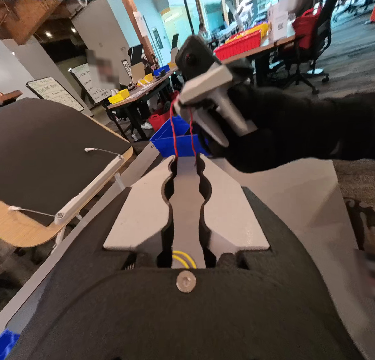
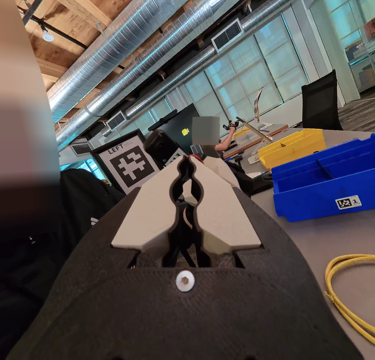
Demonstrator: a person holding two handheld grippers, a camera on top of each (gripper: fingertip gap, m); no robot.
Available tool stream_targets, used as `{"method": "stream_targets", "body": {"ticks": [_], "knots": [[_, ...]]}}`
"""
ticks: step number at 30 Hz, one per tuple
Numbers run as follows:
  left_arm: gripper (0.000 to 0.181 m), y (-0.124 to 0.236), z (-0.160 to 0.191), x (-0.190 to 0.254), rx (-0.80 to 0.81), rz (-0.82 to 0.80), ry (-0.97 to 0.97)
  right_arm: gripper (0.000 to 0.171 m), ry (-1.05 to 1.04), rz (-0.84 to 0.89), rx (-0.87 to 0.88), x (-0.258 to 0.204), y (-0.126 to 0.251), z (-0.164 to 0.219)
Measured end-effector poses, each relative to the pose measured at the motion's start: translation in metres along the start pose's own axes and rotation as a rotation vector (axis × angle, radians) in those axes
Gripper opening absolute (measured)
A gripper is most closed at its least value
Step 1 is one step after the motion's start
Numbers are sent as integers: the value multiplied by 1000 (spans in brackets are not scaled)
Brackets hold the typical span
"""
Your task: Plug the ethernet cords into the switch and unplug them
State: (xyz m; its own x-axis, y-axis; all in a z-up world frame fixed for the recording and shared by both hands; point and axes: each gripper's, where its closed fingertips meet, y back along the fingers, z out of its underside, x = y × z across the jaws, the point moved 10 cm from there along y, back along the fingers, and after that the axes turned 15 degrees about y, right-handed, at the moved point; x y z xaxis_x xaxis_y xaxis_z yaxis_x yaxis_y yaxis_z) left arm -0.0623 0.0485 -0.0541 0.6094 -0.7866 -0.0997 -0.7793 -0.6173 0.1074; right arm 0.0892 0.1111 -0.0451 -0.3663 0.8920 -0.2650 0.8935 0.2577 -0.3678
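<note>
Right tool (image 2: 187, 161) is pinching a red cord (image 1: 174, 135), held above the bench (image 1: 284, 187); left tool (image 1: 185, 159) is spread, empty. Yellow cord (image 2: 345, 285) is lying near right. Switch unseen; it is being sought next.

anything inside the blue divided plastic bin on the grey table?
The blue divided plastic bin shows bare compartments and one dark divider in the right wrist view; nothing visible inside. Its near wall hides the front floor. In the left wrist view, the right gripper and red cord block it.
</note>
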Motion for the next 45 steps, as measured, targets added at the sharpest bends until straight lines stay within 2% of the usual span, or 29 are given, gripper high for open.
{"method": "stream_targets", "body": {"ticks": [3,6,10,12,14,16,19,22,25,28,33,38,41,45], "knots": [[14,-2,15,-9,-63,-4,-3,0,20,8,20,-2,5,-7],[23,1,33,-30,-110,-52,45,0,30,35,37,0,15,-15],[33,7,72,-78,-320,-250,150,0,46,76,45,3,31,-23],[40,10,99,-101,-502,-383,237,0,49,88,48,6,39,-26],[56,8,130,-113,-719,-391,366,0,41,98,58,9,46,-27],[61,4,154,-119,-820,-433,467,0,31,101,60,12,50,-26],[60,-3,182,-127,-932,-538,417,0,28,102,53,15,52,-23],[56,-10,202,-140,-950,-569,492,0,13,102,56,19,54,-20],[39,-19,207,-152,-895,-560,574,0,-1,102,63,22,55,-17],[6,-26,209,-157,-857,-553,580,0,-9,101,68,24,56,-16],[3,-29,208,-154,-783,-483,567,0,-12,114,64,29,60,-14],[3,-22,180,-141,-682,-421,549,0,-23,142,71,35,69,-11],[3,-21,170,-125,-678,-354,597,0,-24,149,66,37,70,-11],[3,-30,181,-87,-752,-245,642,0,-18,153,59,36,70,-11]]}}
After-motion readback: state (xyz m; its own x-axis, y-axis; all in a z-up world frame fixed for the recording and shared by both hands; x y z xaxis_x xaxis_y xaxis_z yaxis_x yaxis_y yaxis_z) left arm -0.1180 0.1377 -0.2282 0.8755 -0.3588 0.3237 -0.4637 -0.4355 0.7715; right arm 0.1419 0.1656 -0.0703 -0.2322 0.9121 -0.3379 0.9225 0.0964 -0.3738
